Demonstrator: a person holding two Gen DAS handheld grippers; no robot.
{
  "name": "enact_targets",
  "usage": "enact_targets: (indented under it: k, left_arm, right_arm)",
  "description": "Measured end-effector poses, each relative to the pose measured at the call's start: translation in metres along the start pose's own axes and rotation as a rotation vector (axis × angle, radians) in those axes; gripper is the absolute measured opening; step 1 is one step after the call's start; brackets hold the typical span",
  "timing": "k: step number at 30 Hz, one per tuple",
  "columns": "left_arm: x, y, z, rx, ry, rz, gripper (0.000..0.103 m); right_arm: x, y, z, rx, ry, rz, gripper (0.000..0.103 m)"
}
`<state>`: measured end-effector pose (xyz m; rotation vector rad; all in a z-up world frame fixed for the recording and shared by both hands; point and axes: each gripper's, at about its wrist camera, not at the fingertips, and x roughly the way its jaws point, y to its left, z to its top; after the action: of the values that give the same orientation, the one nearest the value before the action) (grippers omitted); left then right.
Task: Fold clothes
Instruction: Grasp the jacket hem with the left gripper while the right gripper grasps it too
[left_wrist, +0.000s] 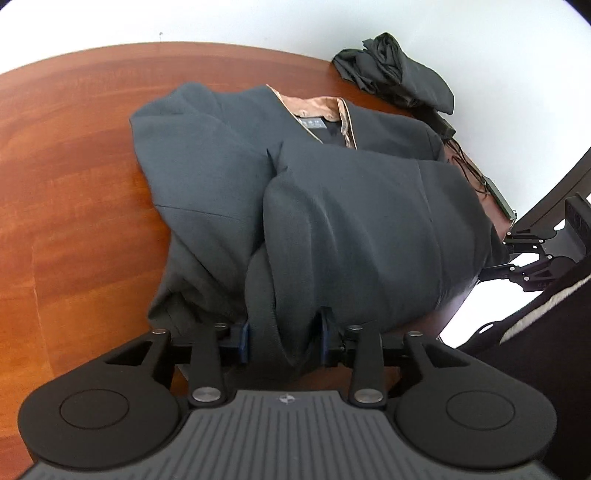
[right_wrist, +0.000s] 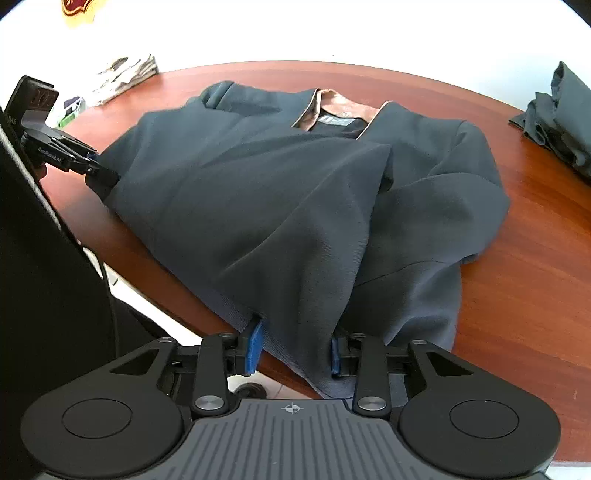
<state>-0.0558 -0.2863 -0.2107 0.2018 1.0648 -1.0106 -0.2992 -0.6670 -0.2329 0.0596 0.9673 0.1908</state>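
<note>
Both grippers, left gripper (left_wrist: 284, 341) and right gripper (right_wrist: 295, 345), pinch the near hem of the dark jacket (left_wrist: 332, 206) lying on the wooden table (left_wrist: 74, 184); thick bunched cloth could slip free mid-fold.

jacket (left_wrist: 332, 192) on table (left_wrist: 74, 184) | bundled clothes (left_wrist: 399, 74) behind it, at far edge
</note>
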Motion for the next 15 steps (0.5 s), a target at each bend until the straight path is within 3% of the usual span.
enact_targets:
  k: [2,4,7,12,15]
  left_arm:
    - [-0.001,-0.005,0.000,0.020,-0.013,0.004,0.020]
    - [-0.008,-0.008,0.001,0.038,-0.030,-0.009,0.014]
    - [-0.027,-0.011,0.005,0.040,-0.050,-0.055,0.012]
    - [-0.060,-0.009,0.016,-0.062,-0.074,-0.148,0.011]
    - [-0.072,-0.003,0.031,-0.117,-0.120,-0.162,0.011]
  right_arm:
    - [0.000,-0.003,0.003,0.024,0.011,0.008,0.025]
    - [-0.006,-0.006,0.007,0.048,0.008,0.033,0.018]
    - [-0.024,-0.006,0.013,0.068,-0.007,0.094,0.013]
    - [-0.058,-0.008,0.027,0.131,-0.051,0.223,0.012]
    - [-0.070,-0.017,0.038,0.186,-0.090,0.270,0.012]
